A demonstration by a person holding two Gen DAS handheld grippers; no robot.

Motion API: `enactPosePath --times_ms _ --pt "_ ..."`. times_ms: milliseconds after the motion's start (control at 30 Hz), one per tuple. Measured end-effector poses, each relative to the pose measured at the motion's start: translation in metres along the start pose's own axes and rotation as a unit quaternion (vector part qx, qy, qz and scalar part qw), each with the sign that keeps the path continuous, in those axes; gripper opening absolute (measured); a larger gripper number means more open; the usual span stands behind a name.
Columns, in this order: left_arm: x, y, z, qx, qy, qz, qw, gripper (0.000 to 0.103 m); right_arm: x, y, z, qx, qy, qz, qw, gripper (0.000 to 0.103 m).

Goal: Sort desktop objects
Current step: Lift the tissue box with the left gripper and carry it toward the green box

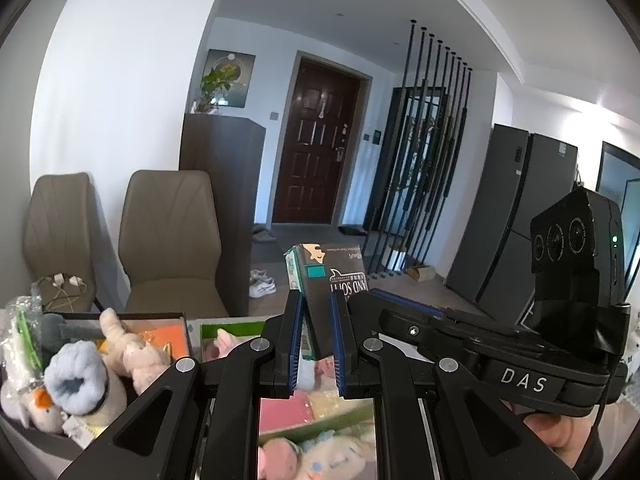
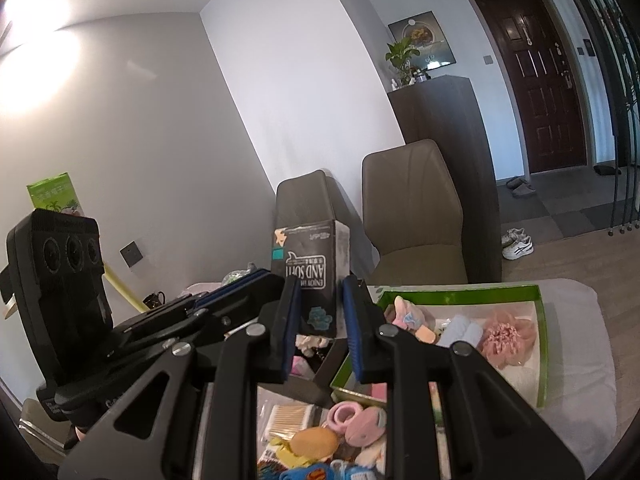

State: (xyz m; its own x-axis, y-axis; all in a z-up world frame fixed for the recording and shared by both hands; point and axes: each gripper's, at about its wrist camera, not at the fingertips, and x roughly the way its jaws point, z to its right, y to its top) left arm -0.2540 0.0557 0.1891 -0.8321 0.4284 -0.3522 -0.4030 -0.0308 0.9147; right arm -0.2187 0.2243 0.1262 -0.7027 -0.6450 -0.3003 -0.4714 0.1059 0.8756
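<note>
From the left wrist view, the left gripper (image 1: 316, 332) is clamped on the narrow side of a dark tissue box (image 1: 328, 280), its blue pads (image 1: 297, 334) pressed against the two faces. The box stands upright between the fingers, long axis rising up and slightly away, well above the counter. Its white lettering reads upside down, so it is likely held inverted. The right gripper (image 1: 404, 300) reaches in from the right, its fingers ending at the box's right side, though its contact is hidden here. Below and left sits a dark tray (image 1: 176, 316) heaped with plush toys (image 1: 120, 344).

From the right wrist view, the right gripper (image 2: 322, 324) straddles the same tissue box (image 2: 310, 268) across its wider face, closed on it with the blue pads (image 2: 291, 330) at either edge. The left gripper (image 2: 240, 280) comes in from the left and meets the box's left edge. Both grippers hold it, so neither is nearer. The box is black with a teal square, a peach patch near the upper end and a small teal figure low on the face. Just to the right and below lies a green-rimmed tray (image 2: 542, 320) of soft pink and blue items, resting on the white counter (image 2: 580, 360). Judging by this, the box needs to travel down and to one side into one of the two trays; which one I cannot tell.
</note>
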Motion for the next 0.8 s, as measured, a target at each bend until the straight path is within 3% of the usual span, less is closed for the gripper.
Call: enactPosePath --times_ms 233,800 --pt "0.032 -0.003 -0.028 -0.021 0.001 -0.009 0.9997 0.012 0.038 0.003 0.016 0.001 -0.007 -0.028 1.0 0.022" --pt "0.086 -0.033 -0.063 -0.059 0.027 -0.083 0.9944 0.012 0.103 -0.02 0.047 0.038 -0.019 -0.09 0.995 0.022"
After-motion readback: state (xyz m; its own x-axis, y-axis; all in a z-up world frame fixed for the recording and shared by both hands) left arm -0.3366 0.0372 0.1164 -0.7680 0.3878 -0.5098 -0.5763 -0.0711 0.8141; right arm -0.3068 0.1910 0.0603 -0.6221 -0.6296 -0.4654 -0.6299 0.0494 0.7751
